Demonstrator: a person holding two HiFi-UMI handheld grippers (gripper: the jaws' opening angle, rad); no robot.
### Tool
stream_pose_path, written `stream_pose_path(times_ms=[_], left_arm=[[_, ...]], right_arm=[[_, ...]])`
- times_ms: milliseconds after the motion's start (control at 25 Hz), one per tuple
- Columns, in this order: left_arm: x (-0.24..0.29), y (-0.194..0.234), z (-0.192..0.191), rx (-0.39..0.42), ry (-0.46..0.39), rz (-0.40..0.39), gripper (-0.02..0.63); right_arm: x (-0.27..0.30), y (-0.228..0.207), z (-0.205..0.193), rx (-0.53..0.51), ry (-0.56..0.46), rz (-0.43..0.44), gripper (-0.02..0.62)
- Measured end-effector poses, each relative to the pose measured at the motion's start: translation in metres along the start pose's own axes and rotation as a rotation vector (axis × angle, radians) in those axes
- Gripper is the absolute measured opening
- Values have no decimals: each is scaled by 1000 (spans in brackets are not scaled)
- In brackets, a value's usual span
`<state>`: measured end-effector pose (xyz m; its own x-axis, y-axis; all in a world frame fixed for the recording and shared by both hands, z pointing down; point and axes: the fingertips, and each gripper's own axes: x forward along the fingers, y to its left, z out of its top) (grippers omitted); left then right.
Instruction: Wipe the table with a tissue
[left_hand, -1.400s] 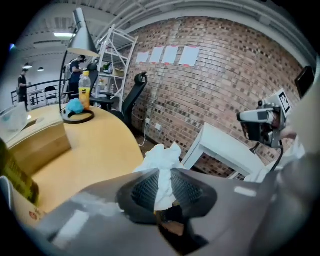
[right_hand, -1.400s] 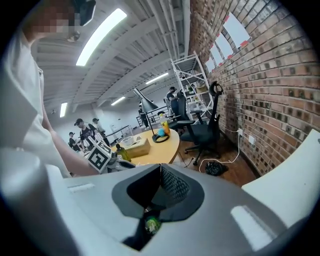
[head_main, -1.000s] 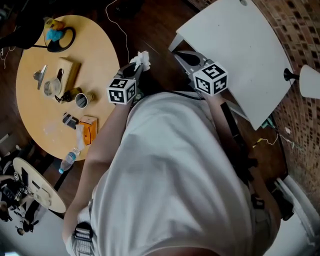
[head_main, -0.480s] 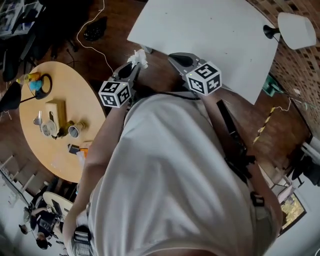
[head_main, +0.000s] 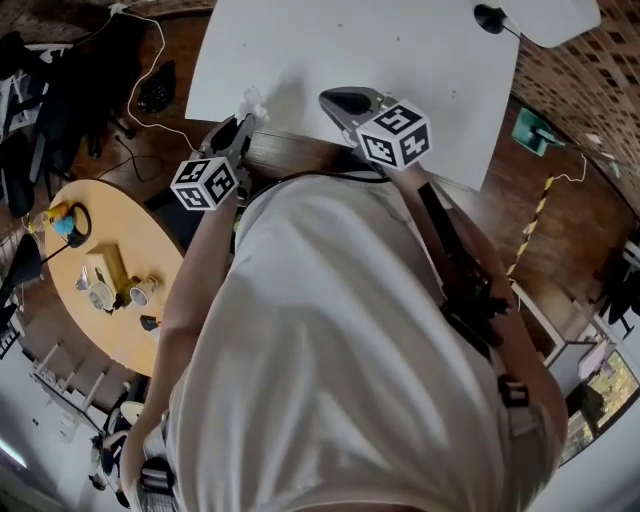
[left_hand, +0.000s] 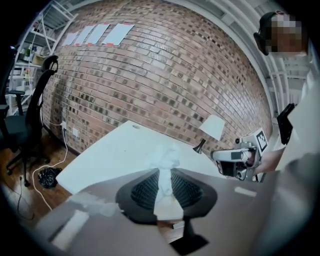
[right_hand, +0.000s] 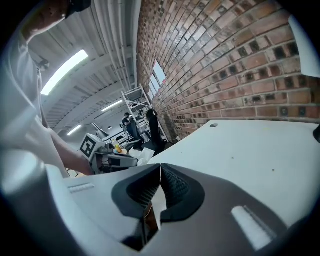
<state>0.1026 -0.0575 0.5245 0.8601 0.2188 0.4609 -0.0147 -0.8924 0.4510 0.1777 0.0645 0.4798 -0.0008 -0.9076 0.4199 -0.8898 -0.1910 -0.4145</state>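
The left gripper (left_hand: 163, 186) holds a crumpled white tissue (left_hand: 162, 172). Its jaws are drawn in narrow, with the pads pressing the tissue from both sides, and the loose top of the tissue fluffs out above the tips. In the head view the tissue sits right at the near edge of the white table (head_main: 400, 50), close to that edge's left corner. Whether it touches the tabletop cannot be told.

The right gripper (right_hand: 159, 169) is beside the left one, farther along the same near edge. Its jaws are together at the tips with nothing between them.

A white lamp (head_main: 548, 14) stands at the far right corner of the table. A hole (right_hand: 213, 125) shows in the tabletop toward the far edge, and the table backs onto a brick wall (left_hand: 150, 75).

The person's white shirt (head_main: 340, 350) fills the lower half of the head view. To the left, well apart from the white table, a round wooden table (head_main: 150, 250) carries a box (head_main: 108, 268) and a cup (head_main: 141, 292) among other small things. A cable (head_main: 160, 60) trails over the dark floor by the white table's left side, and a black office chair (left_hand: 27, 120) stands farther off.
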Motion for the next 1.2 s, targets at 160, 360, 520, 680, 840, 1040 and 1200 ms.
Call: stream_pose_path(times_ms=[160,360,520,680,840,1040,1200], left_arm=[[25,3,29,12,-11,14,77],[35,3,43,40,-11,16,77],[47,7,48,38,23,-7,77],[54,25,56,46,57,-2,77],[69,40,52,42,107,-22,78],[75,97,72,49,136,27,78],[80,144,77,117,196,82,78]], right_arm=[[-11,-35,10,1,1,-26,9],[-18,-48,9,-24,18,-40,9],[-20,-54,16,-2,3,-63,9],[-9,-55,22,33,-7,-73,9],[-9,-59,19,72,-3,-112,9],[14,-54,32,82,-15,-167,9],[27,-50,34,111,-19,-217,9]])
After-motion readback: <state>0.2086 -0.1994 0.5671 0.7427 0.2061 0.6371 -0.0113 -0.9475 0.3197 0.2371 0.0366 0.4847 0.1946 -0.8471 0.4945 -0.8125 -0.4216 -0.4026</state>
